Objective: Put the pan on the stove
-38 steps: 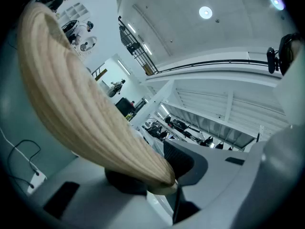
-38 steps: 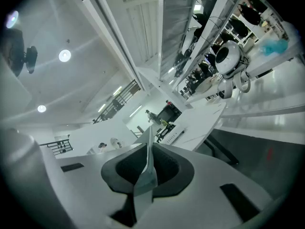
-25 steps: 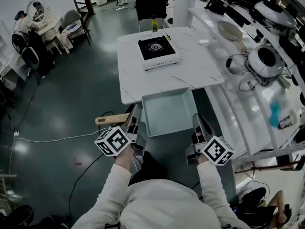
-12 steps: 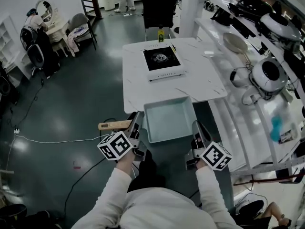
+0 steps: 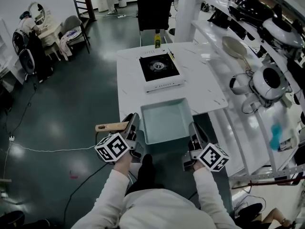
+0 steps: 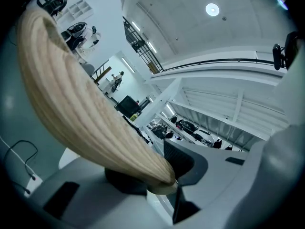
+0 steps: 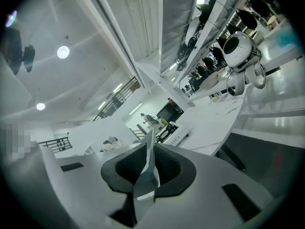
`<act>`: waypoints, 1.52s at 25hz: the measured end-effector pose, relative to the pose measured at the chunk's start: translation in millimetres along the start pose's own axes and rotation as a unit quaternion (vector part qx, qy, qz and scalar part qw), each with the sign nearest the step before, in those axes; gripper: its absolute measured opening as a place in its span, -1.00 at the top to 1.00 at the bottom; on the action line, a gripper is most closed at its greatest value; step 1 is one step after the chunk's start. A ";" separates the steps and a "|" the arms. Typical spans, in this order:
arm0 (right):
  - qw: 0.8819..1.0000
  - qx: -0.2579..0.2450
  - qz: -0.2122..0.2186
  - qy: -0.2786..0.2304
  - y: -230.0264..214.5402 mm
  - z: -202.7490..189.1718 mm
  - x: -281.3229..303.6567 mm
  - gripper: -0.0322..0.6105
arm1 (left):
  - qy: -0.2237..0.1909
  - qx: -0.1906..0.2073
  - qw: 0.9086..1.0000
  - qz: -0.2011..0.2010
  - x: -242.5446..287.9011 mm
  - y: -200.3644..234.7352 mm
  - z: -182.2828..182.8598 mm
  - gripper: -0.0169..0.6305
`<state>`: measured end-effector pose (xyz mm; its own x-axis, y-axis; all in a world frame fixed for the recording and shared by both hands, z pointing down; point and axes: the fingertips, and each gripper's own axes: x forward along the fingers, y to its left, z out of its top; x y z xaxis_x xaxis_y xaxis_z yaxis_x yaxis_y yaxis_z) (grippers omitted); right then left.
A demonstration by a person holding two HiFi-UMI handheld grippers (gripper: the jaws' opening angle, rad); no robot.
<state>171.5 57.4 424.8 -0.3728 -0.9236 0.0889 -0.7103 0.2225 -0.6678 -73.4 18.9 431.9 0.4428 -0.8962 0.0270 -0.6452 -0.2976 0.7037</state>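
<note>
I carry a pale square pan (image 5: 164, 120) level between both grippers, just in front of the white table's (image 5: 202, 92) near edge. My left gripper (image 5: 131, 128) is shut on its wooden handle (image 5: 110, 126), which sticks out to the left. In the left gripper view the handle (image 6: 90, 118) runs across the left gripper (image 6: 162, 175). My right gripper (image 5: 193, 133) is shut on the pan's right rim; the thin rim (image 7: 148, 171) stands between the jaws of the right gripper (image 7: 145, 175). The black-topped stove (image 5: 159, 70) sits further back on the table, bare.
White shelving along the right holds a round white appliance (image 5: 269, 82) and a shallow dish (image 5: 232, 32). A yellow bottle (image 5: 156, 40) stands at the table's far edge, with a black chair (image 5: 152, 11) behind it. A cable (image 5: 47, 149) lies on the dark floor at left.
The table and stove have come closer to me and the pan. Both grippers keep the same hold on the pan.
</note>
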 end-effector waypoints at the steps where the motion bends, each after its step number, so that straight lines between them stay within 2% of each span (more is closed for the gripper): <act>1: 1.000 0.002 -0.003 -0.002 -2.1 1.9 9.7 0.71 | 0.002 -0.002 1.000 -0.001 9.3 4.6 3.6 0.56; 10: 1.000 0.000 -0.026 -0.004 -11.7 16.8 102.5 0.71 | 0.018 -0.003 1.000 -0.009 90.4 48.2 44.4 0.56; 18: 0.999 -0.001 -0.045 -0.013 -11.0 25.0 160.8 0.71 | 0.035 -0.004 0.999 -0.022 144.6 76.7 75.8 0.56; 29: 0.998 -0.010 -0.067 -0.016 -16.5 26.1 197.7 0.71 | 0.053 -0.006 0.998 -0.036 182.9 100.2 90.0 0.56; 38: 0.998 -0.002 -0.063 -0.016 -32.0 36.7 221.3 0.71 | 0.052 -0.005 0.998 -0.034 211.5 104.2 92.6 0.56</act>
<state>133.7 -165.6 438.7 -0.2611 -0.9537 0.1490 -0.7524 0.1044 -0.6504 -104.7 -232.1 445.2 0.5470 -0.8355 0.0523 -0.6056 -0.3518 0.7138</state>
